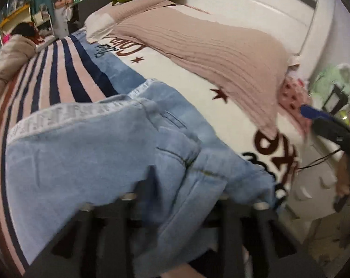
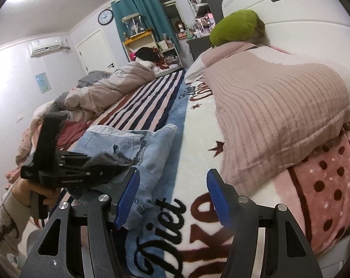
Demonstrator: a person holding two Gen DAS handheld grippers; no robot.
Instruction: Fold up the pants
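Light blue denim pants (image 1: pixel 100 148) lie bunched on the bed blanket. They also show in the right wrist view (image 2: pixel 138 148), at left centre. My left gripper (image 1: pixel 172 199) is shut on the denim, which drapes over its fingers and hides the tips; it shows from the side in the right wrist view (image 2: pixel 100 169). My right gripper (image 2: pixel 172 199) is open and empty, its blue pads (image 2: pixel 126 197) wide apart above the printed blanket, just right of the pants. It shows at the right edge of the left wrist view (image 1: pixel 314 115).
A striped and printed blanket (image 2: pixel 198 153) covers the bed. A pink ribbed pillow (image 2: pixel 274 115) and a polka-dot pillow (image 2: pixel 325 185) lie at right. A green plush (image 2: pixel 235 27) rests by the headboard. A rumpled duvet (image 2: pixel 100 92) lies at far left.
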